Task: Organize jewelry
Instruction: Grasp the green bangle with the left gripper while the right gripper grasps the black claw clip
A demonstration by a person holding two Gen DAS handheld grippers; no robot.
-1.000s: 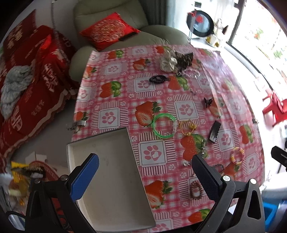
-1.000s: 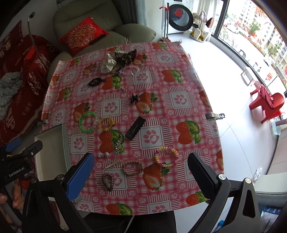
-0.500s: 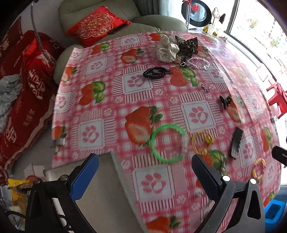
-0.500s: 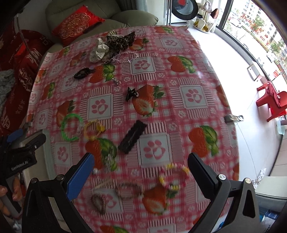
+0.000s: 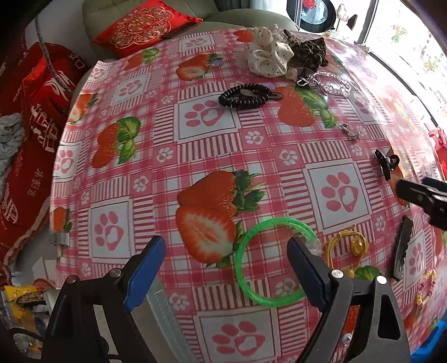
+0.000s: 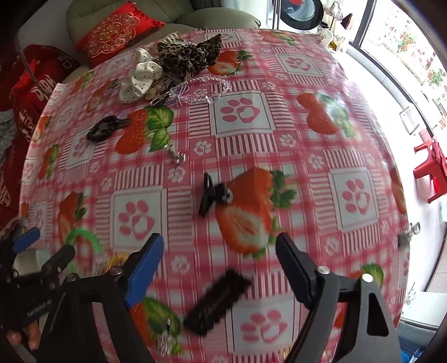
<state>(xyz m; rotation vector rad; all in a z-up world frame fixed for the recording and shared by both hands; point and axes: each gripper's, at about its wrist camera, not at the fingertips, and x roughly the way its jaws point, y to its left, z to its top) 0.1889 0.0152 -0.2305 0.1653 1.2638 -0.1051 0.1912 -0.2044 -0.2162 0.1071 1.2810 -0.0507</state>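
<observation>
Jewelry lies scattered on a strawberry-print tablecloth (image 5: pixel 212 156). My left gripper (image 5: pixel 226 259) is open and empty, low over the cloth; a green bangle (image 5: pixel 251 282) lies just under its right finger. A gold bracelet (image 5: pixel 346 245) sits right of it. My right gripper (image 6: pixel 220 257) is open and empty above a black rectangular hair clip (image 6: pixel 218 301). A small black claw clip (image 6: pixel 212 192) lies ahead of it. The grey tray's corner (image 5: pixel 164 310) shows at the bottom of the left wrist view. My left gripper also shows at the left of the right wrist view (image 6: pixel 36 251).
A black coiled hair tie (image 5: pixel 245 95), white and leopard scrunchies (image 5: pixel 268 55), a clear bead chain (image 5: pixel 329 83) and a small silver piece (image 5: pixel 349 131) lie at the far side. A sofa with a red cushion (image 5: pixel 145 25) stands beyond the table. The table's edge drops off at left.
Both grippers have moved forward and down toward the table. The tray has slid mostly out of the left view; the green bangle and black clip are now close under the fingers.
</observation>
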